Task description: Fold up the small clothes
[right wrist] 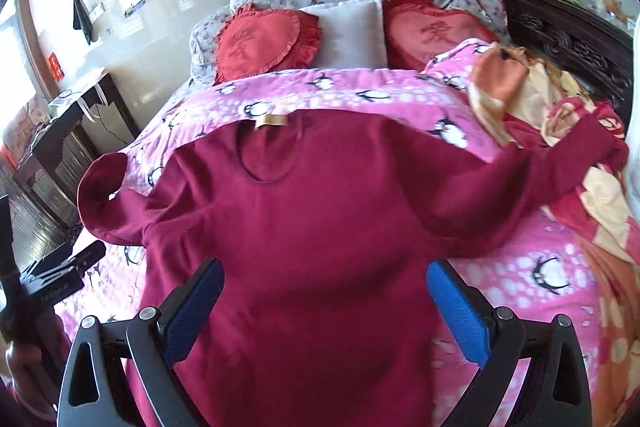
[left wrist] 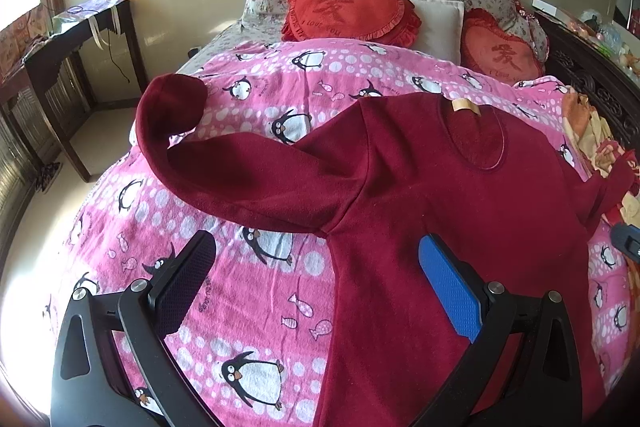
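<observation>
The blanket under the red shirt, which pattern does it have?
Pink blanket with white dots, black-and-white penguins and small fish; clearest in the left wrist view.

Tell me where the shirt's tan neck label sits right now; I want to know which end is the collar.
The tan label sits at the far edge of the dark red shirt, on the collar pointing toward the pillows, centred in the right wrist view.

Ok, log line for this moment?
stage: pre-fold | dark red sweater: flat on penguin blanket, sleeves spread | left claw: open | right claw: open, over hem
</observation>
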The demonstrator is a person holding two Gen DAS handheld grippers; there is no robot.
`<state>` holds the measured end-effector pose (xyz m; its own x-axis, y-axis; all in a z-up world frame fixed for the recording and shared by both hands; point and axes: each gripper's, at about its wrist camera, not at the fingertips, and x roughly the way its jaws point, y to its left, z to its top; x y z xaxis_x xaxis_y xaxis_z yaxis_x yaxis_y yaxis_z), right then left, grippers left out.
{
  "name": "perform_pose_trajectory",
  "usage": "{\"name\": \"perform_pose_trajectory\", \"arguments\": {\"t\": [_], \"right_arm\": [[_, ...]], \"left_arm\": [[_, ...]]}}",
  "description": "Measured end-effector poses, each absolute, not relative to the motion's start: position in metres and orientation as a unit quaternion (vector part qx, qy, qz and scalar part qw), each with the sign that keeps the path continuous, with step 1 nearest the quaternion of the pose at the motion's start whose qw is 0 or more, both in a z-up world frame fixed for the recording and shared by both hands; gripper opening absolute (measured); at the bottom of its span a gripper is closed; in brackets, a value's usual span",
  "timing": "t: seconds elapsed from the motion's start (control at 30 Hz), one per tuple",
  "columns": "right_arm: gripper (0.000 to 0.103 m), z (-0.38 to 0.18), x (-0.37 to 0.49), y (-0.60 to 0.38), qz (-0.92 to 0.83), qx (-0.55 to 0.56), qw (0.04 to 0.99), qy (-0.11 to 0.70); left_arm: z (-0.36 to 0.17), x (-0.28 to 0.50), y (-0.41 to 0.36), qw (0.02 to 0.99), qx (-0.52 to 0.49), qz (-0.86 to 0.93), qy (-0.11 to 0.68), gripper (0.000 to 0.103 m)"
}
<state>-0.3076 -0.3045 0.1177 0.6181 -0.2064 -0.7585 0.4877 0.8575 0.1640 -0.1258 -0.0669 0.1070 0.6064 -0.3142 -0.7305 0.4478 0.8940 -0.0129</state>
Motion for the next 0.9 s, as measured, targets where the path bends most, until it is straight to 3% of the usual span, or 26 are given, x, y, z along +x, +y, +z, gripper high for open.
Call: {"name": "perform_pose_trajectory", "arguments": {"t": [0.9], "right_arm": [[0.101,0.100,-0.253,-0.269,-0.182,0.153,0.879,0.413]], "left_arm": [[0.093,-0.110,-0.072,0.888,0.089,-0.209,0.400,0.102]]}}
